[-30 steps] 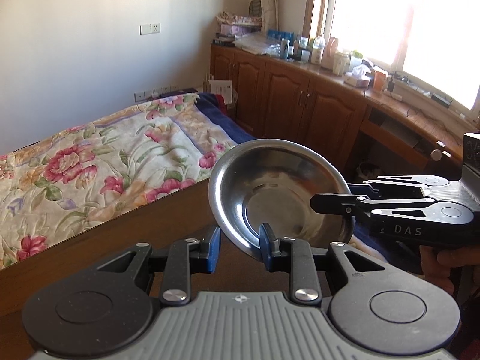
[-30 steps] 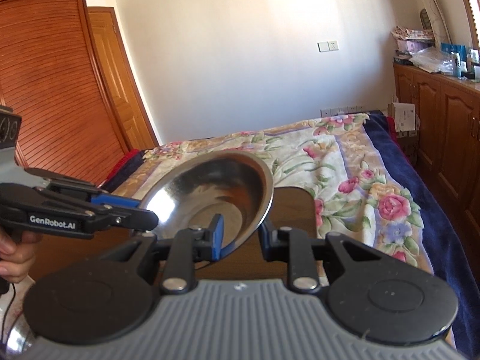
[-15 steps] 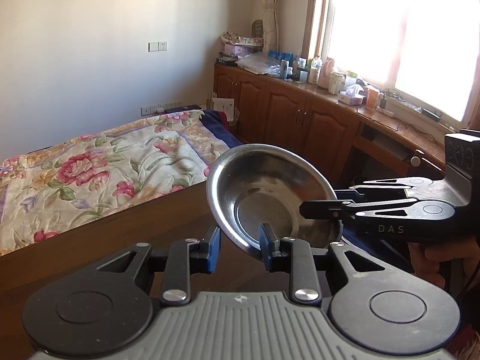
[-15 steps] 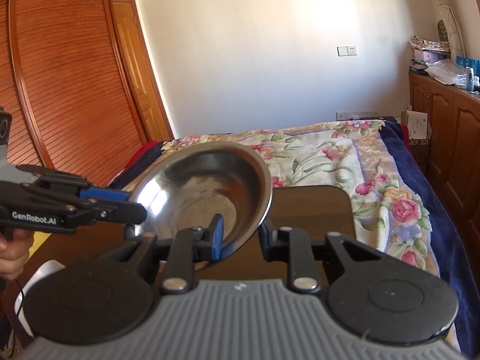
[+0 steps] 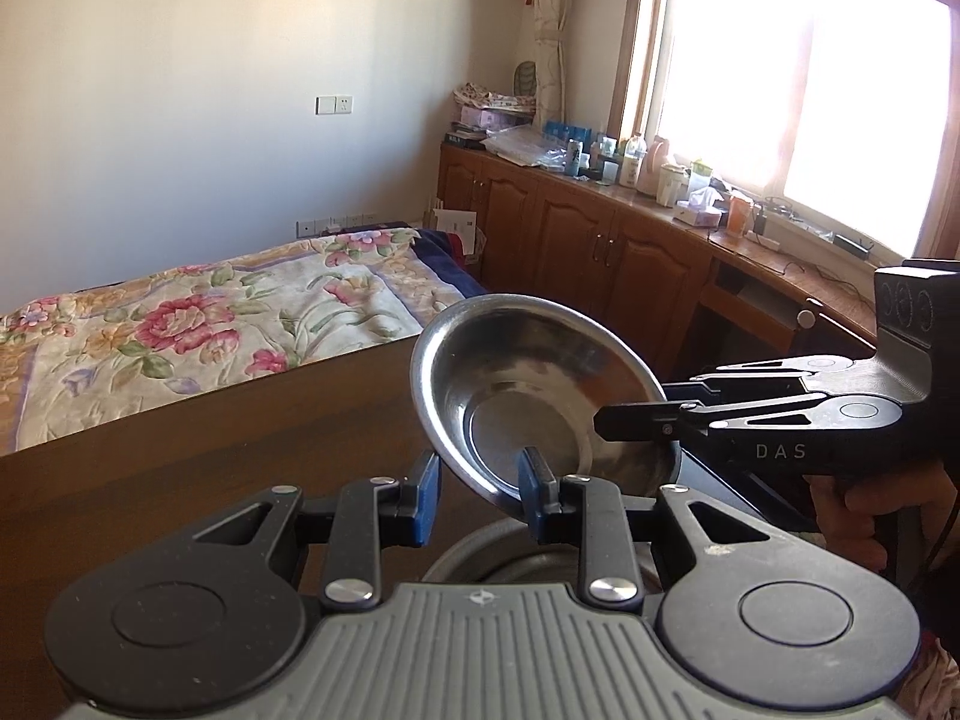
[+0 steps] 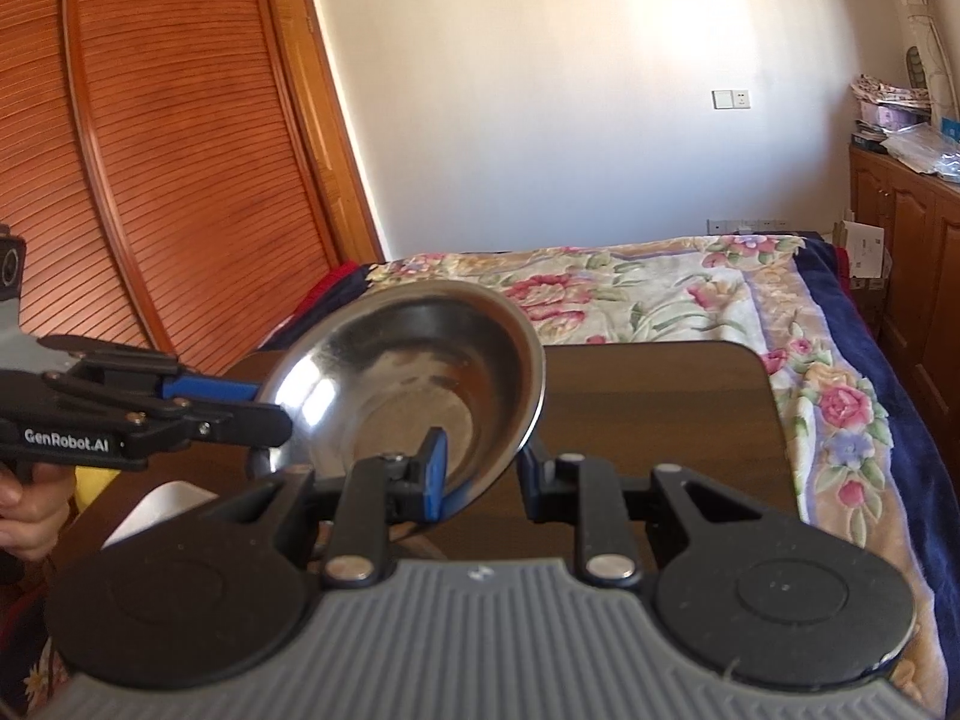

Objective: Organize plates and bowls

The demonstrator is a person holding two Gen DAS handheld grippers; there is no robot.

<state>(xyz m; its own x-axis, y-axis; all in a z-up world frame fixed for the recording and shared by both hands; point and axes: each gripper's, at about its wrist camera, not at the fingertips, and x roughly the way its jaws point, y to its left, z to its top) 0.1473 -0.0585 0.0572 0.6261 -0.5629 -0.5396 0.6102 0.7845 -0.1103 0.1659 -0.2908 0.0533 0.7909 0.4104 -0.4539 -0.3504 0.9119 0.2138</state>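
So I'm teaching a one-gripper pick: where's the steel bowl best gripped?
Grip the thin flared rim of the steel bowl, one finger inside and one outside, coming from the near edge. The bowl is too wide to span, and both grippers already pinch its rim so.

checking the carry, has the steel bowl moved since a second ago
Yes. In the left wrist view the steel bowl has drawn back from the bed, and a second bowl now shows beneath it.

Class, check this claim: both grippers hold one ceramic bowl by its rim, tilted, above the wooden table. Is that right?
Wrong in one respect: the bowl is shiny steel, not ceramic, as the left wrist view shows. The left gripper and right gripper do hold its rim, tilted, above the wooden table.
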